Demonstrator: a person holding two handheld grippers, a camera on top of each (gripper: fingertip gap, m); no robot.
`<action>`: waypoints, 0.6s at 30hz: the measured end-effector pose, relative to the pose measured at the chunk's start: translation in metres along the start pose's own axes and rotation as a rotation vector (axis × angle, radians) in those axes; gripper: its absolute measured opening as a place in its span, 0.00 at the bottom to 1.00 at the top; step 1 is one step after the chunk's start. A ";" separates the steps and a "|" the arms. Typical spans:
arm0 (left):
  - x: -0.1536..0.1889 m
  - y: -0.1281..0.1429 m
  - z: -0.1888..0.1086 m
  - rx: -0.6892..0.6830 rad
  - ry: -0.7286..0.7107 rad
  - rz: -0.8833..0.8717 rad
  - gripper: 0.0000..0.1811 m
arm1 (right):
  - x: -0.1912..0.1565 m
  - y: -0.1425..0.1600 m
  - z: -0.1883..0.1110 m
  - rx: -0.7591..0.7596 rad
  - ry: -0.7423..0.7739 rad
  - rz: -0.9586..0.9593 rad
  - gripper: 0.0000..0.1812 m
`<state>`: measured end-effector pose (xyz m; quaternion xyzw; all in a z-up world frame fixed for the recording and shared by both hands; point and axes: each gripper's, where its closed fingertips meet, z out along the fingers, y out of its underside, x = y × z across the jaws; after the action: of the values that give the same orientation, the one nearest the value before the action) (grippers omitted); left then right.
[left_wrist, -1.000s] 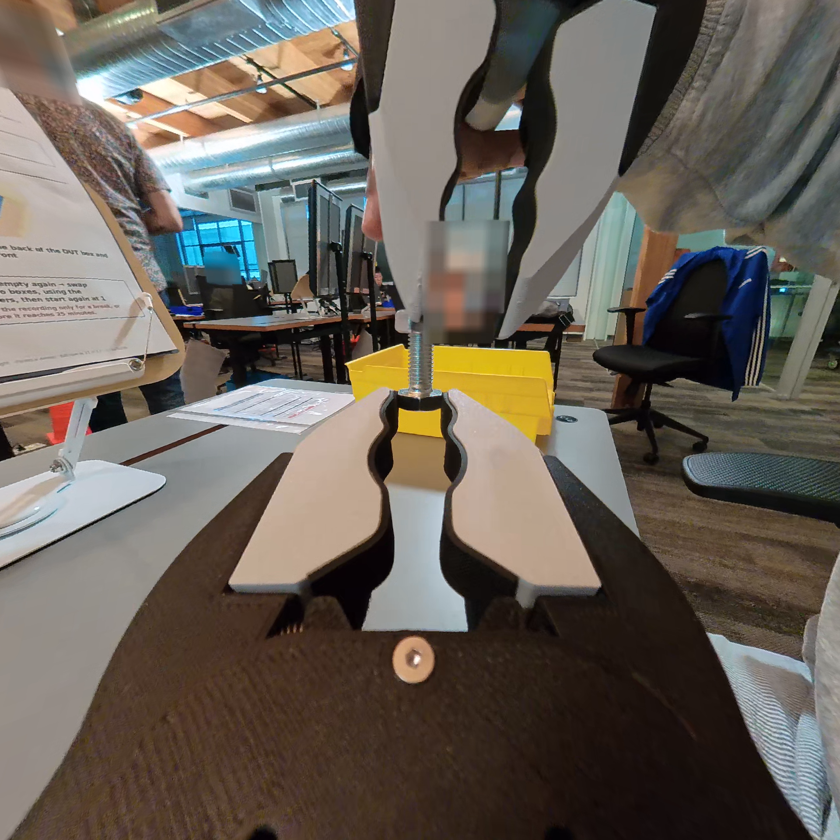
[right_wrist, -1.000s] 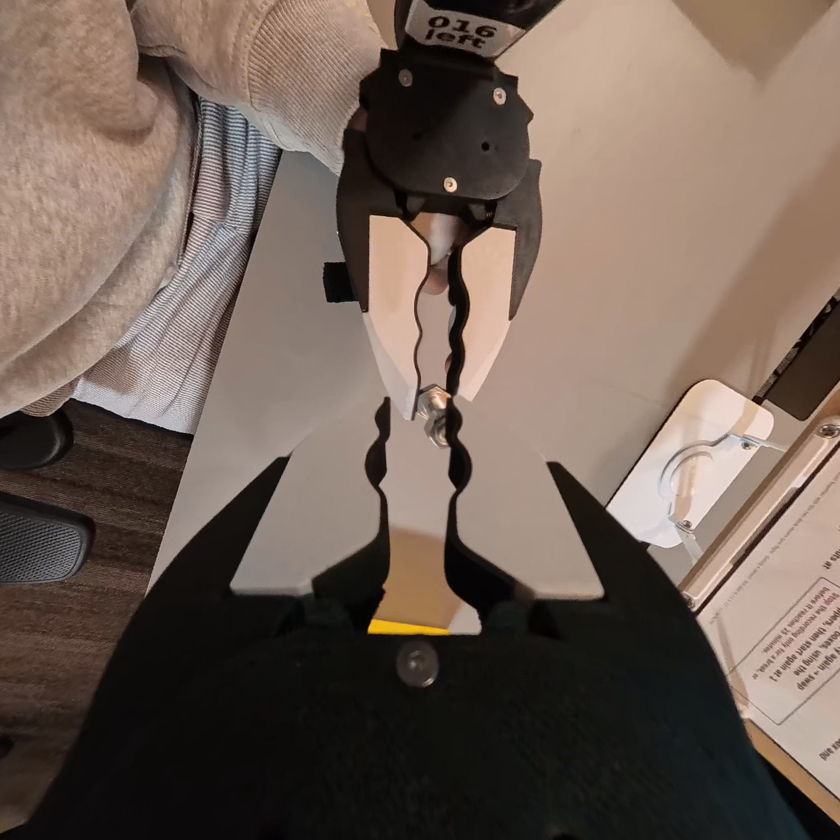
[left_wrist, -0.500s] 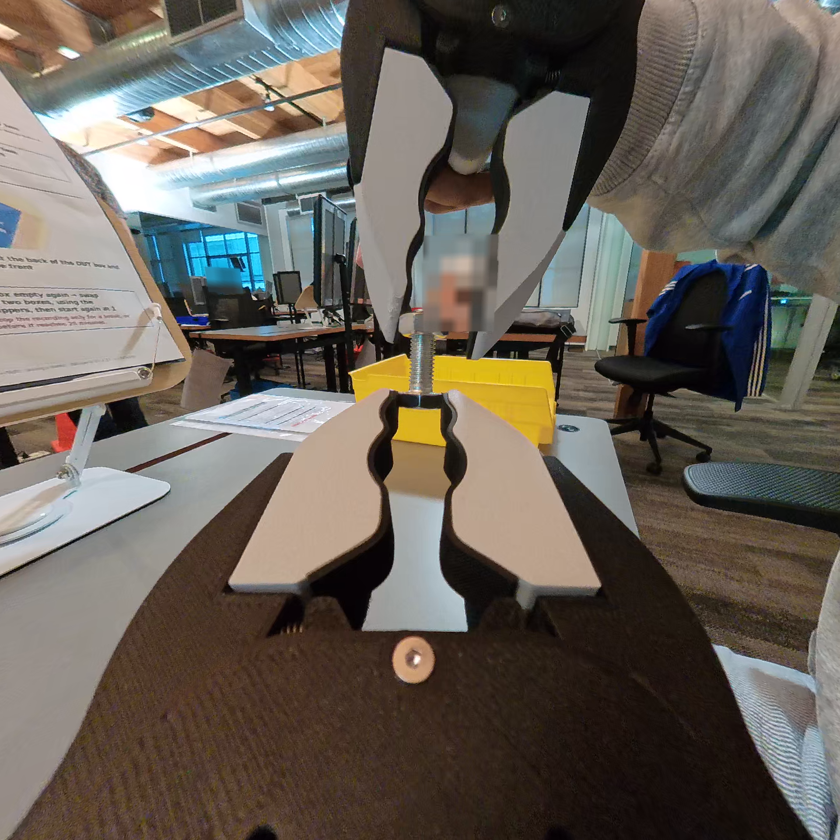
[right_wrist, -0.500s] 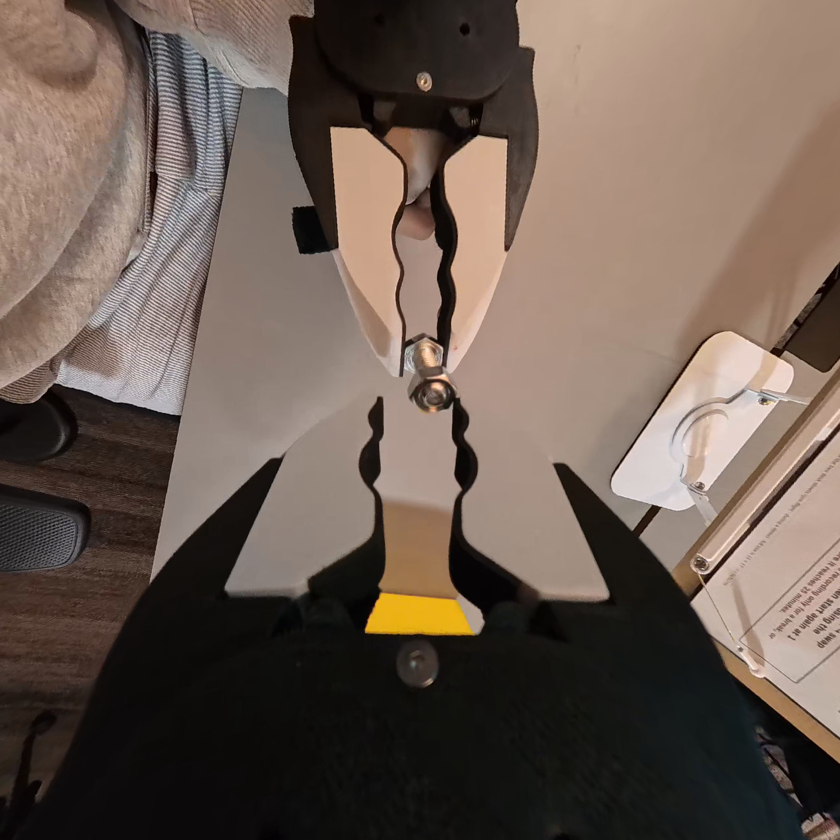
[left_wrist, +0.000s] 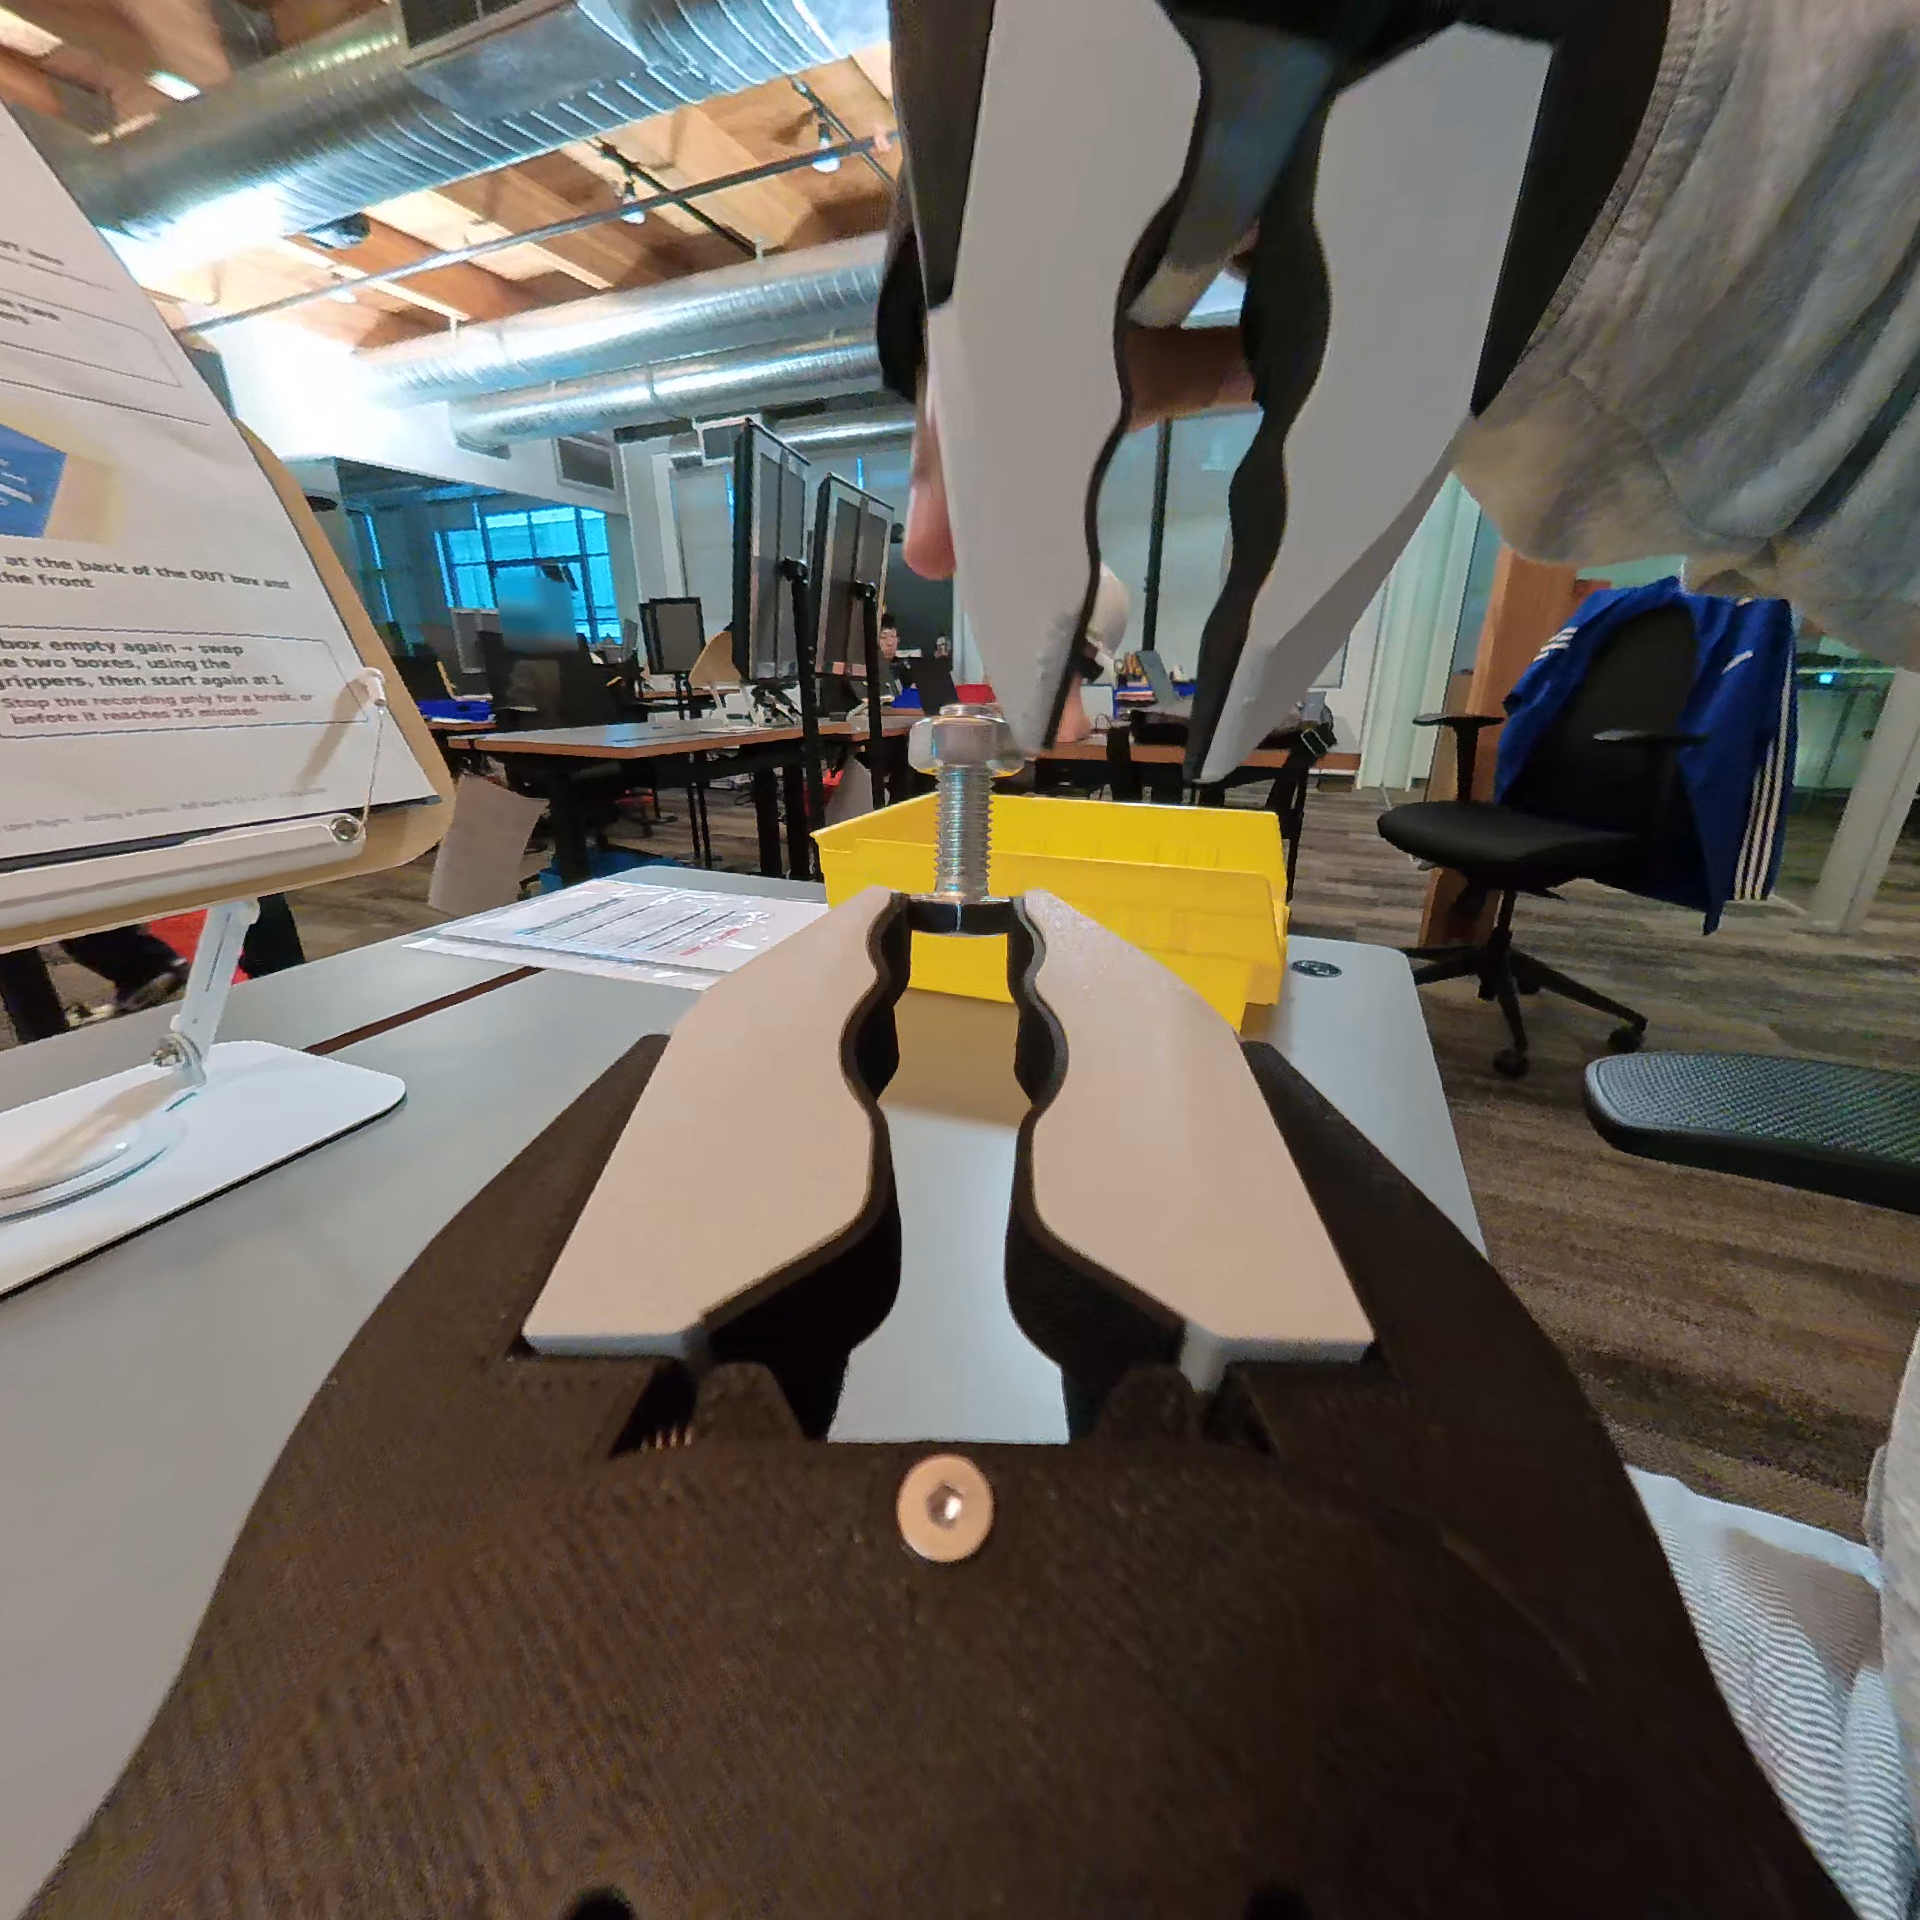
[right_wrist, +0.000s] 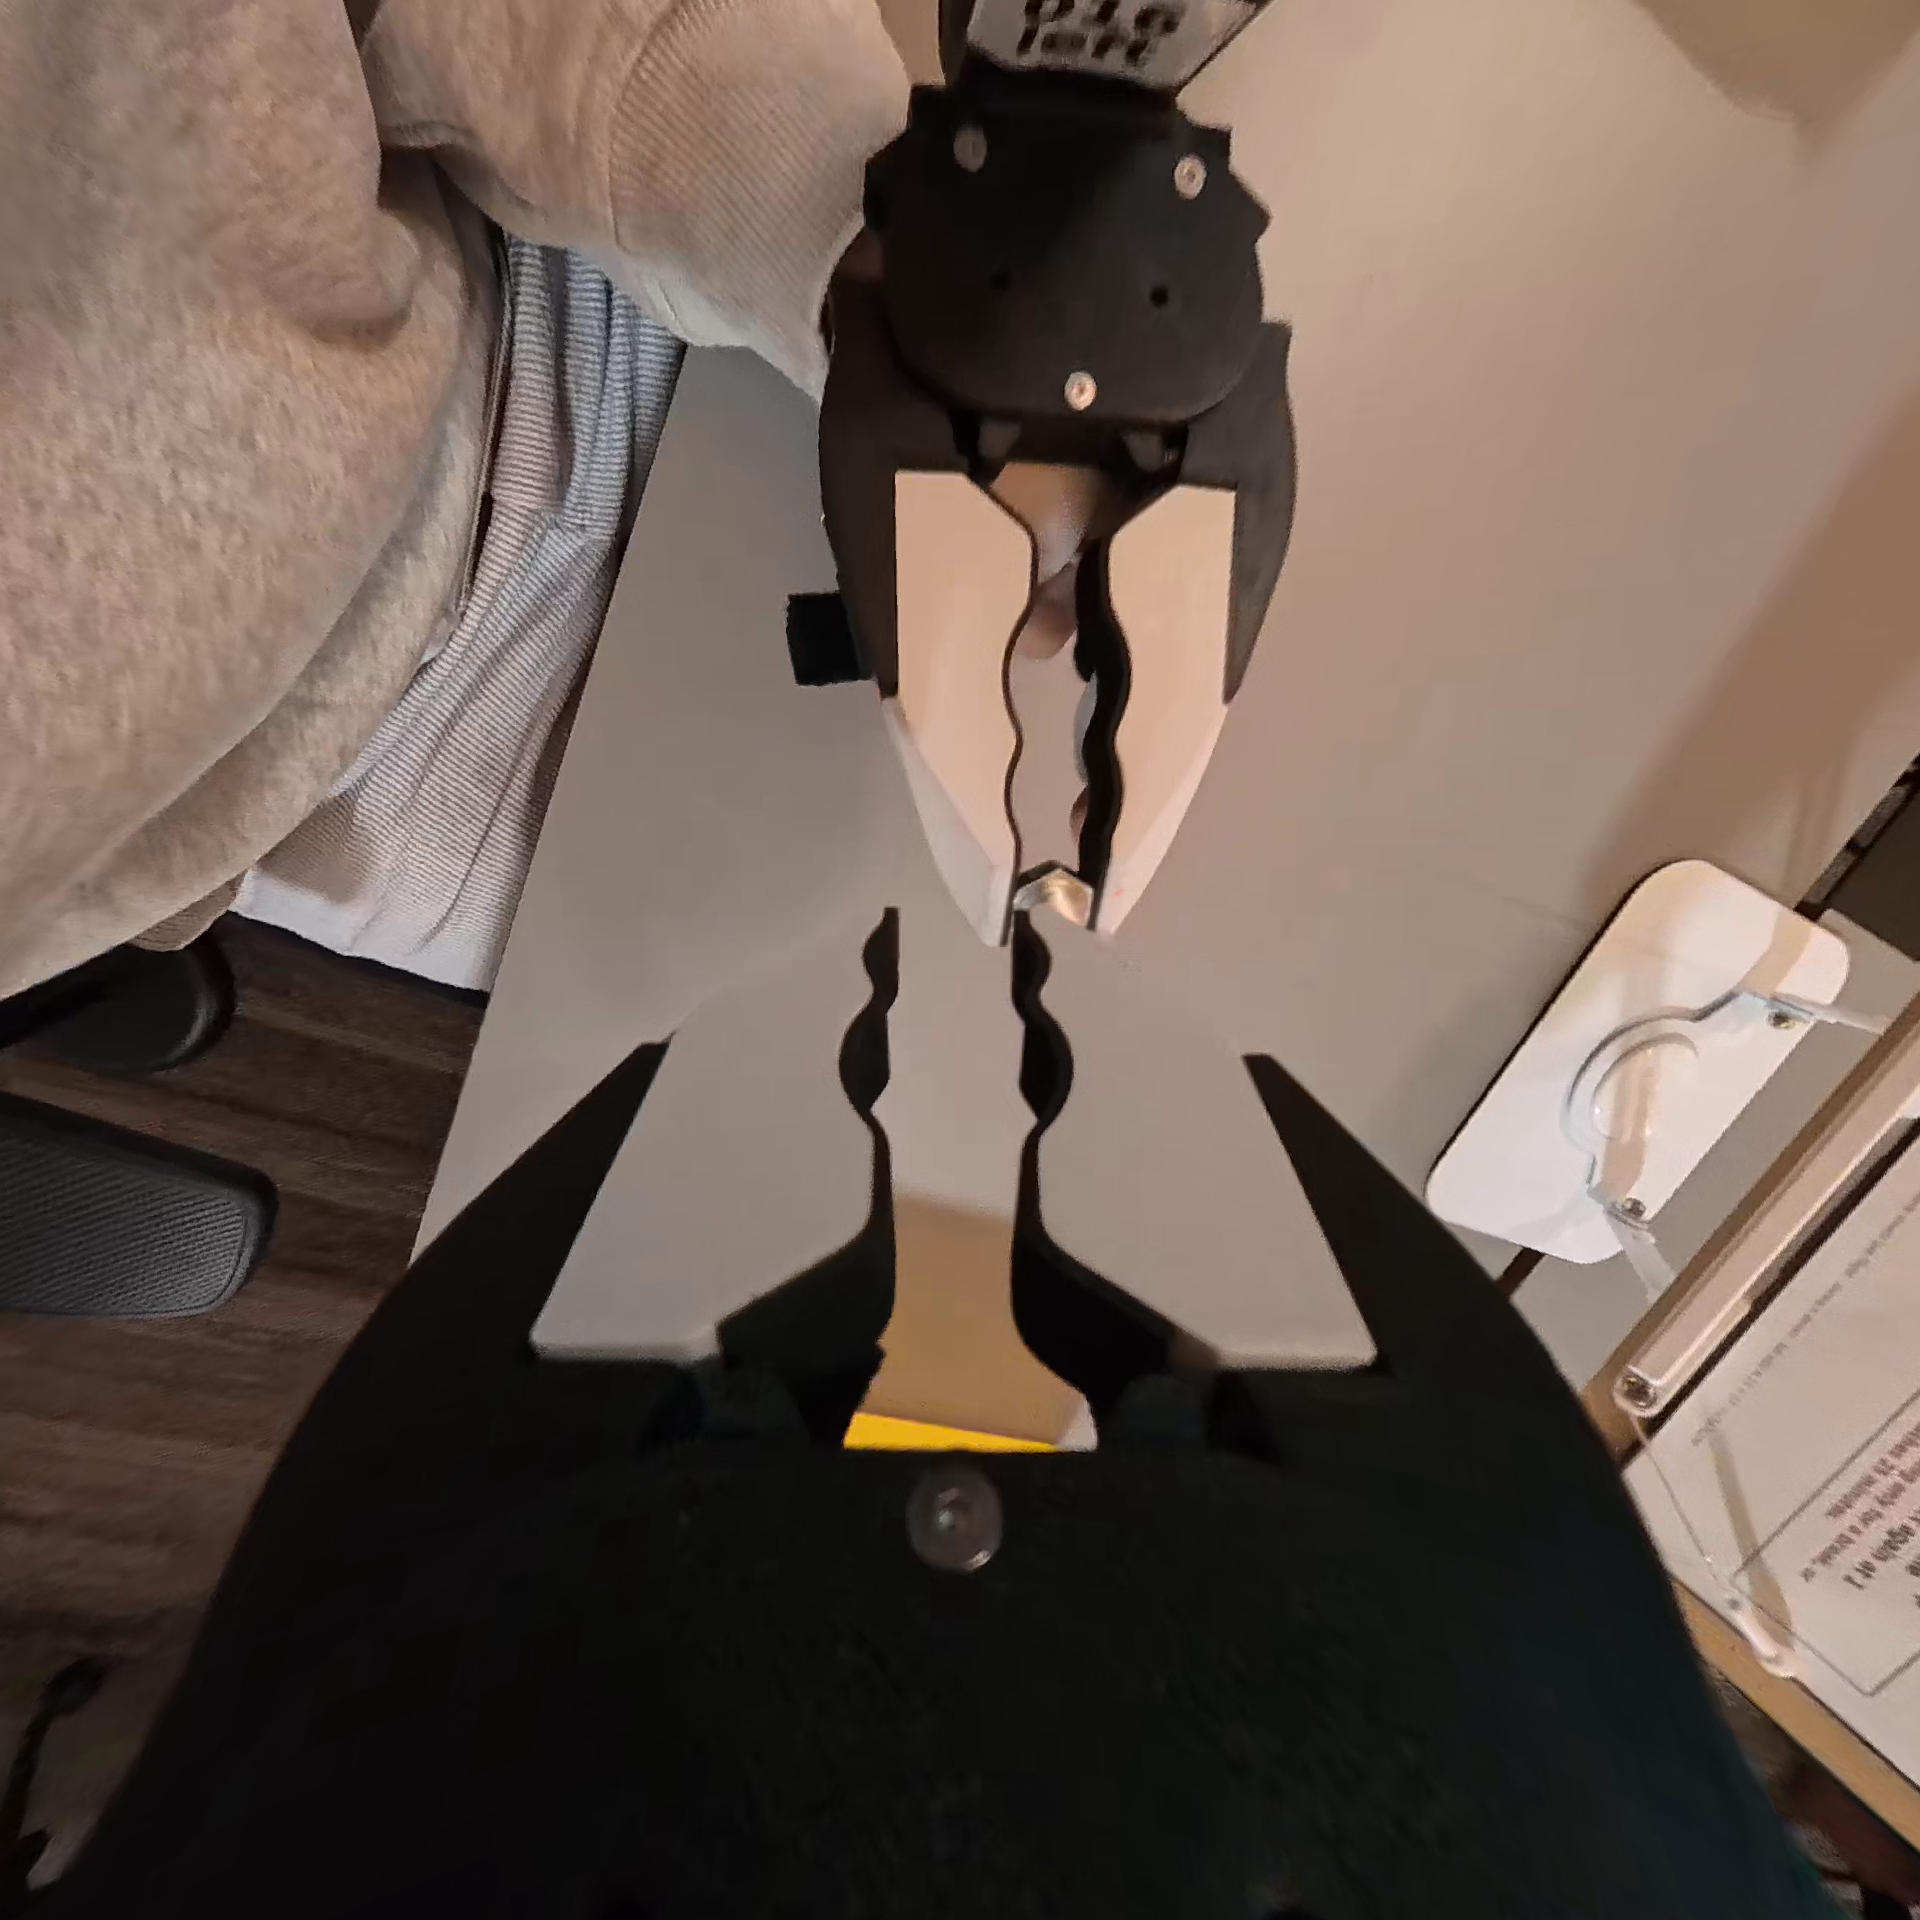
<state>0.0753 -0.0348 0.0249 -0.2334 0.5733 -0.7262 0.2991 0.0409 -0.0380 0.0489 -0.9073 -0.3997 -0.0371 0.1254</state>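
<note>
My left gripper (left_wrist: 961, 920) is shut on the head of a silver bolt (left_wrist: 961, 831) and holds it upright above the grey table (left_wrist: 312, 1299). A hex nut (left_wrist: 961, 743) sits on the bolt's top end. My right gripper (left_wrist: 1122, 753) hangs point-down from above, open and empty, and its near fingertip (left_wrist: 1039, 707) is just right of the nut. In the right wrist view my right gripper (right_wrist: 951, 935) faces the left gripper (right_wrist: 1055, 920), which pinches the bolt (right_wrist: 1055, 891), seen end-on. The nut cannot be told apart there.
A yellow bin (left_wrist: 1091, 862) stands on the table behind the bolt. A document stand (left_wrist: 156, 623) on a white base (left_wrist: 208, 1122) is at the left, with a sheet of paper (left_wrist: 623, 920) beyond it. An office chair with a blue jacket (left_wrist: 1621, 790) stands right. The tips of one gripper are about 4 centimetres away from the tips of the other.
My right gripper has come off the top of the bolt and shifted to the right in the left wrist view. The nut now shows on the bolt's end. The left gripper keeps its hold.
</note>
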 end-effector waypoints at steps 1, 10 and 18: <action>0.000 0.001 0.000 -0.004 -0.003 0.006 0.10 | 0.003 -0.001 0.000 -0.002 0.016 -0.008 0.13; 0.000 -0.002 -0.001 0.009 0.000 0.003 0.10 | 0.015 0.021 0.008 -0.090 0.077 -0.003 0.19; -0.004 -0.004 -0.003 0.027 -0.017 -0.017 0.10 | 0.010 0.031 0.004 -0.099 0.065 0.036 0.15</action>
<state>0.0759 -0.0293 0.0286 -0.2402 0.5591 -0.7343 0.3009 0.0701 -0.0503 0.0407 -0.9178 -0.3765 -0.0840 0.0941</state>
